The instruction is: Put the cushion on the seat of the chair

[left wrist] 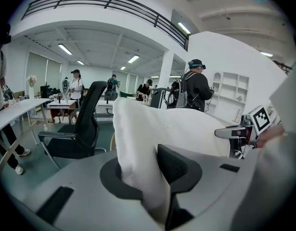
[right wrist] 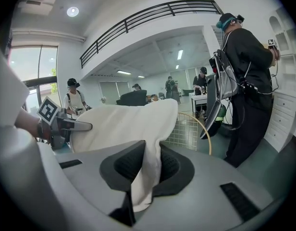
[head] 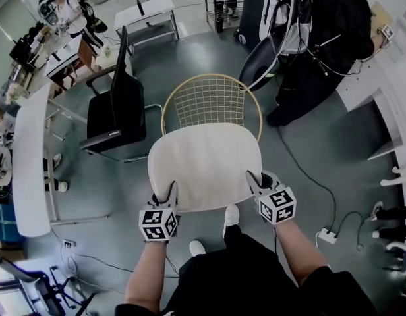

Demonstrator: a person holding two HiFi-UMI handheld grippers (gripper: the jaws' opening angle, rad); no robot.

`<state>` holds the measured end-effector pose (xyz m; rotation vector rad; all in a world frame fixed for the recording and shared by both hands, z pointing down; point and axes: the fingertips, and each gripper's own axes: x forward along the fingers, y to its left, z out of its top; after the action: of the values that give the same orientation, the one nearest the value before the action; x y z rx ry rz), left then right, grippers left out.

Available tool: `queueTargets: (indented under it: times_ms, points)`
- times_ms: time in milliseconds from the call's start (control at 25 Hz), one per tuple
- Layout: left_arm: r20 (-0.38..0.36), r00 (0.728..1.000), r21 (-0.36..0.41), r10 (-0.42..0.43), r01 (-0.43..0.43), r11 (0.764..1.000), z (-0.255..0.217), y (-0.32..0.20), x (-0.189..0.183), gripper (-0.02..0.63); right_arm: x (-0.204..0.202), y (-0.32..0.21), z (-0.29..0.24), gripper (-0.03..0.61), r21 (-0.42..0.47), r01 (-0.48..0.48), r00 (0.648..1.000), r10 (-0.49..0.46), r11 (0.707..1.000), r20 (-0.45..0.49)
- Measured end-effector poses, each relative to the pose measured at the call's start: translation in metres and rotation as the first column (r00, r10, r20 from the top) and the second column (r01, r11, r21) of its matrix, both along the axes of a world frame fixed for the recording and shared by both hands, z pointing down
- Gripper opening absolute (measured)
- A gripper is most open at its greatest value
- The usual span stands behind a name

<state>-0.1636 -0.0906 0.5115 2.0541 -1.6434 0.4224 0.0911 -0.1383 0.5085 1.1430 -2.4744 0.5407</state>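
A cream cushion (head: 204,166) hangs flat between my two grippers, just in front of and partly over a chair with a gold wire backrest (head: 211,101). The seat is hidden under the cushion. My left gripper (head: 170,191) is shut on the cushion's near left edge, and the fabric (left wrist: 153,129) is pinched between its jaws. On the near right edge my right gripper (head: 253,178) is shut too, with the cloth (right wrist: 119,124) folded down between its jaws. The wire backrest (right wrist: 191,129) shows beyond the cushion in the right gripper view.
A black office chair (head: 117,114) stands close to the left of the wire chair. A person in black (head: 321,31) stands behind it at the right. A white table (head: 31,163) runs along the left, and a power strip (head: 327,236) lies on the floor at the right.
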Motion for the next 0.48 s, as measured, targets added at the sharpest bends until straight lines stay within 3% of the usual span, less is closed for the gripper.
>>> queueTargets:
  times_ms: [480]
  points:
    - [-0.002, 0.999, -0.058, -0.049, 0.049, 0.997, 0.035, -0.064, 0.024, 0.135, 0.032, -0.069, 0.029, 0.057, -0.042, 0.016, 1.000, -0.016, 0.999, 0.007]
